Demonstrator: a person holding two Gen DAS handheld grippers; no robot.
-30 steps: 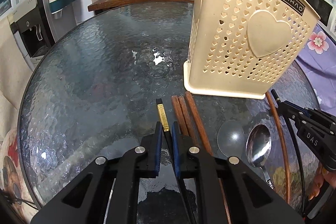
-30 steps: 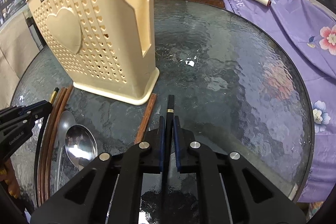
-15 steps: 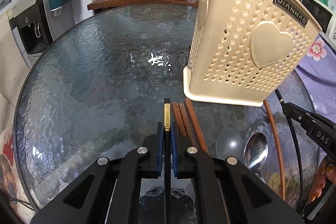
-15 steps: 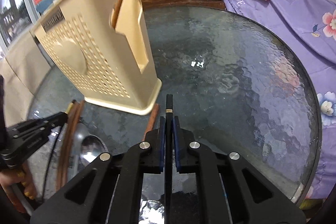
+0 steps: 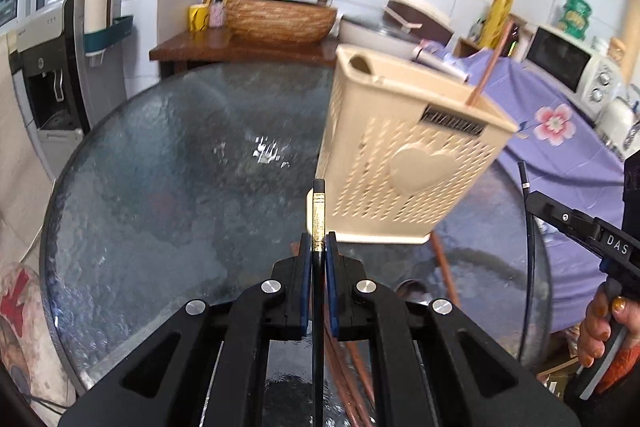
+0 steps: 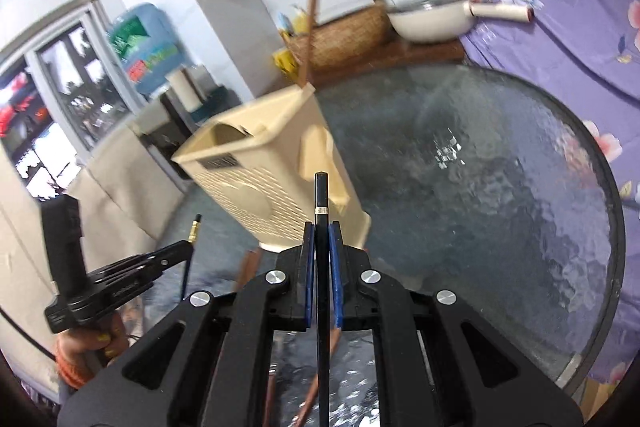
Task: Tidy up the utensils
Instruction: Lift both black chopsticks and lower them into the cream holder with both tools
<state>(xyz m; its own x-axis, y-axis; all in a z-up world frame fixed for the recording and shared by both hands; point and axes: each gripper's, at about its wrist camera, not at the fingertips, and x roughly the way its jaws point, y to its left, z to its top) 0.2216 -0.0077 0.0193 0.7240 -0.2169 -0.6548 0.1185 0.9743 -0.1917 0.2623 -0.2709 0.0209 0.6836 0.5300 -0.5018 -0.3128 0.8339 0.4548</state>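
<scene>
The round glass table point(image 5: 168, 195) carries everything, with the cream holder point(image 5: 404, 163) standing upright near its middle so its open top can take long things dropped in end first. One brown chopstick point(image 5: 486, 73) already leans out of it. More brown chopsticks point(image 5: 444, 267) lie flat on the glass by its foot, waiting. Each hand carries one black chopstick, lifted clear of the table, I'd guess to clear the rim. The left gripper point(image 5: 319, 247) is clamped on the gold-banded chopstick point(image 5: 318, 219), and the right gripper point(image 6: 322, 239) is clamped on the silver-ringed chopstick point(image 6: 321, 195), both tips pointing towards the holder.
</scene>
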